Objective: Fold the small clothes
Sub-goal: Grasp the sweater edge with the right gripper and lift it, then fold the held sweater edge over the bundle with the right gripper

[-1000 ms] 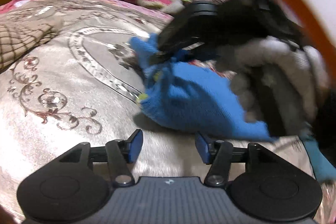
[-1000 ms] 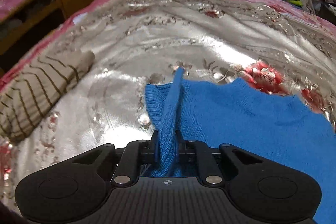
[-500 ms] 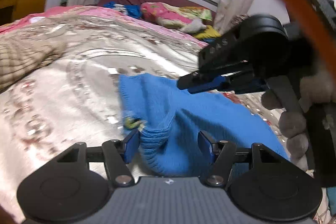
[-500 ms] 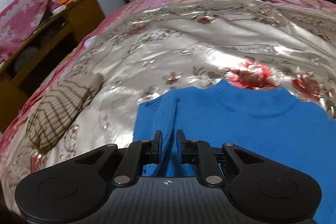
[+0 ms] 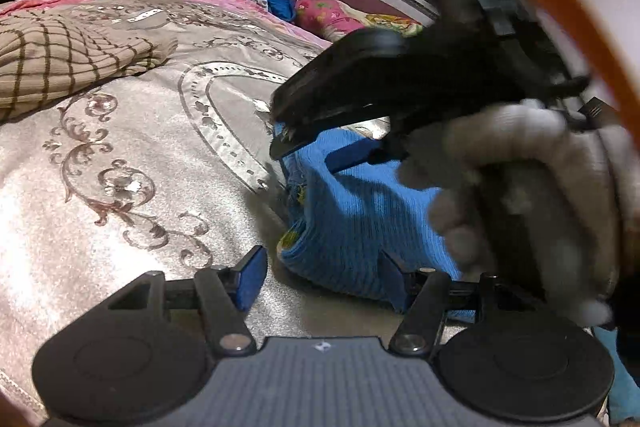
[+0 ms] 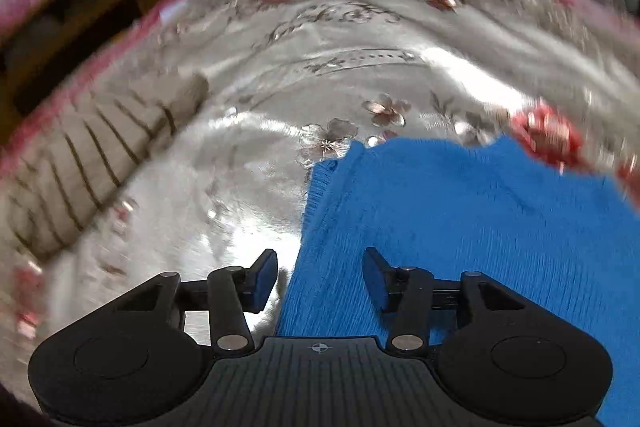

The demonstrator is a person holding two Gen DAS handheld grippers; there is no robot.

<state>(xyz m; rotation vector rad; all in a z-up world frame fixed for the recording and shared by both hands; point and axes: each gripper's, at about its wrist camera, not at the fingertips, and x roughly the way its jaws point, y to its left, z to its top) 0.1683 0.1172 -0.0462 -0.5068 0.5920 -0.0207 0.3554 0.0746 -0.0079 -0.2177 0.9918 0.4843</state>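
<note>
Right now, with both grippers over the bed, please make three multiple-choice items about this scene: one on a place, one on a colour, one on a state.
1. Where does the beige checked folded garment lie from the blue knitted sweater in the right wrist view?
A. to its left
B. on top of it
C. to its right

2. What colour are the pads of the right gripper?
A. red
B. blue
C. white

3. How is the left gripper?
A. shut on the sweater
B. open
C. not in view

Answers: 1 A, the silver embroidered bedspread shows between them. 2 B, both pads are blue. 3 B, its pads stand wide apart around the sweater's edge without clamping it.
</note>
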